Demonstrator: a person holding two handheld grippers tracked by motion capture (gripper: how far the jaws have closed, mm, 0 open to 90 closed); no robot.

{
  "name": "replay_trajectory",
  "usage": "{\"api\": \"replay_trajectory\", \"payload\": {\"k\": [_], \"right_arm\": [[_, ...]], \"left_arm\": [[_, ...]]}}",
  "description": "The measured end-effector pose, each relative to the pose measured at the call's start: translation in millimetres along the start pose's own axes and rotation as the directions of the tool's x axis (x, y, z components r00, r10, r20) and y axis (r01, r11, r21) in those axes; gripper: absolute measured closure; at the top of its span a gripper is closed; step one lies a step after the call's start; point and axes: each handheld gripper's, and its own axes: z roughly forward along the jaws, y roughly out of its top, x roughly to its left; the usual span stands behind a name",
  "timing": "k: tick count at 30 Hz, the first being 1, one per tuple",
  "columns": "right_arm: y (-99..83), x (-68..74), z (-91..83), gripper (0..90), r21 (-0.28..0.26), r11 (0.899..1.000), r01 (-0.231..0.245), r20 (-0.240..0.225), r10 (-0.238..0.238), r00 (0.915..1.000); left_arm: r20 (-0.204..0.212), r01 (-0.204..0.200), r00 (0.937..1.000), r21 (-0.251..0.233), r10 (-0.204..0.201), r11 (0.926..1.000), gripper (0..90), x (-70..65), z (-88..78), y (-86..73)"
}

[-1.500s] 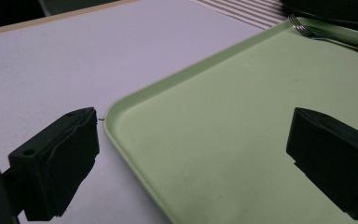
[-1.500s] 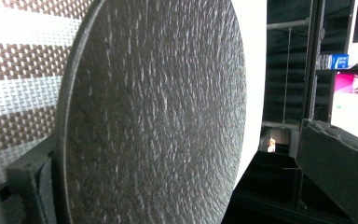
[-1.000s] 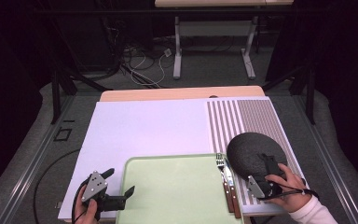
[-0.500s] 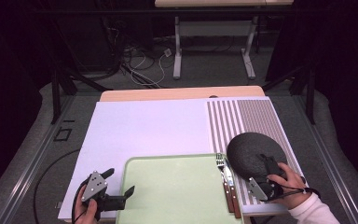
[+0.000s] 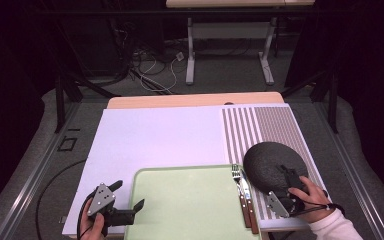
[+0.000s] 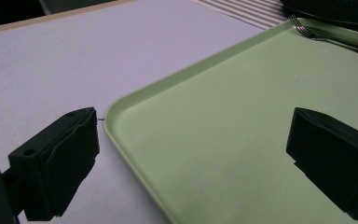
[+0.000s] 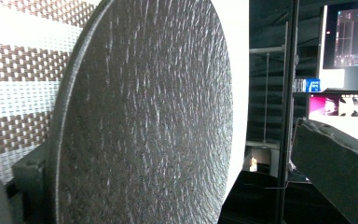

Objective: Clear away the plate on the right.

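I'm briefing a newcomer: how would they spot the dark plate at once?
Start at the green tray at the table's near edge, then look right, past the fork and knife on its rim. The round dark plate lies on the striped placemat, the right gripper at its near edge.

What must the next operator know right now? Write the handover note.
Left gripper: open, fingers straddling the near left corner of the green tray, not clamped.
Right gripper: open, the near rim of the dark plate between its fingers.
Plate lies on the striped placemat, right of the tray. Fork and knife lie along the tray's right edge.
Done: both grippers placed.
Left: close on the plate; probably move it onto the tray.
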Motion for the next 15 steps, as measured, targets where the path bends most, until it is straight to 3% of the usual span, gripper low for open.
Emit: {"api": "replay_trajectory", "payload": {"k": [4,9,12,14,15], "right_arm": [[-0.5,1.0,-0.7,3.6,-0.008,1.0,0.001,0.008,-0.001,1.0],[0.7,2.9,-2.7,10.7,0.005,1.0,-0.013,-0.007,0.013,0.9999],[1.4,1.9,-2.3,14.7,-0.009,1.0,0.002,-0.021,-0.002,0.9998],[2.0,1.2,-3.8,15.6,0.014,1.0,-0.005,-0.028,0.006,0.9996],[1.6,0.2,-3.4,16.8,-0.002,1.0,-0.001,-0.026,0.001,0.9997]], "left_arm": [[0.0,-0.001,1.0,0.001,0.001,1.0,2.8,0.1,0.0,0.0],[0.0,-0.001,1.0,0.0,0.001,1.0,2.8,-0.1,-0.1,0.0],[-0.001,0.0,1.0,0.0,0.0,1.0,2.8,0.1,0.0,-0.1],[0.0,0.0,1.0,0.0,0.0,1.0,2.8,0.0,-0.1,0.0],[0.0,0.0,1.0,0.0,0.0,1.0,2.8,0.0,-0.1,0.0]]}}
